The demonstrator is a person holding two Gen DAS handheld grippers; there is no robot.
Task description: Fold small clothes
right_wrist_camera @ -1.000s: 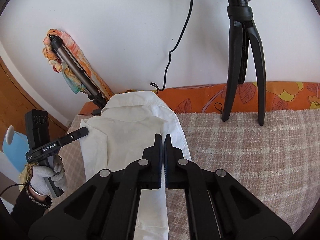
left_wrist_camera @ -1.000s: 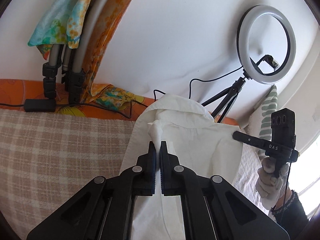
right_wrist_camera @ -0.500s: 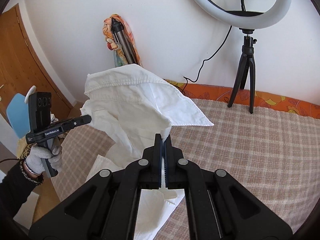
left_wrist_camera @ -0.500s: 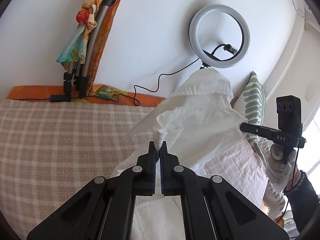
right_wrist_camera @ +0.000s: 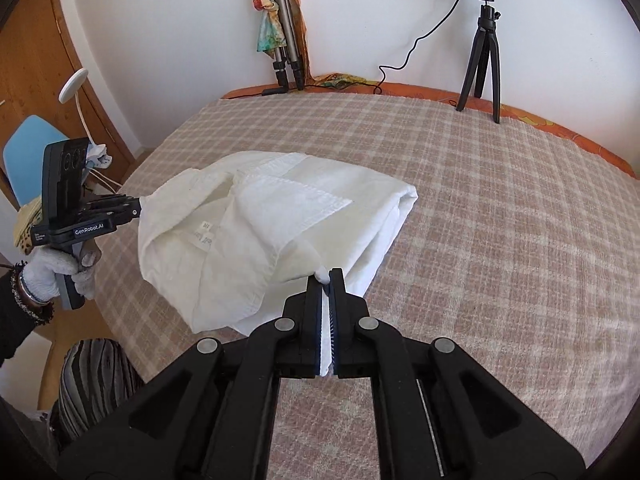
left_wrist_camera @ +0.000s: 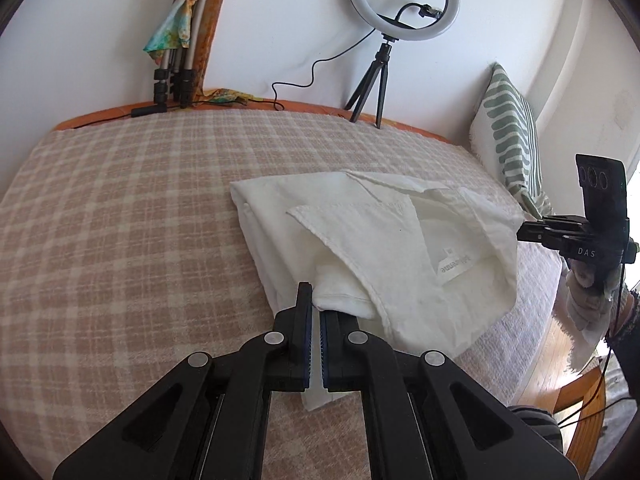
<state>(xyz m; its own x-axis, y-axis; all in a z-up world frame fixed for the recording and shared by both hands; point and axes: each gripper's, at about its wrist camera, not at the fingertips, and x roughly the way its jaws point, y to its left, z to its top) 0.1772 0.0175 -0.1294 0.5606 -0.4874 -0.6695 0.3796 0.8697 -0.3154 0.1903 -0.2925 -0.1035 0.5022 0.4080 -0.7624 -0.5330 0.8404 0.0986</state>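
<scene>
White cotton shirt [left_wrist_camera: 372,248] lies half-folded near the bed's [left_wrist_camera: 120,220] front edge, both the left gripper [left_wrist_camera: 313,312] and right gripper [right_wrist_camera: 327,300] pinched tight on its hem, apparently mid-fold; next, lower it and release.

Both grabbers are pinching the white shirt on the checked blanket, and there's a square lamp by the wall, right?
Not quite: the lamp is a ring, not square, as the left wrist view shows. Both grippers, left and right, do pinch the white shirt on the checked blanket.
</scene>
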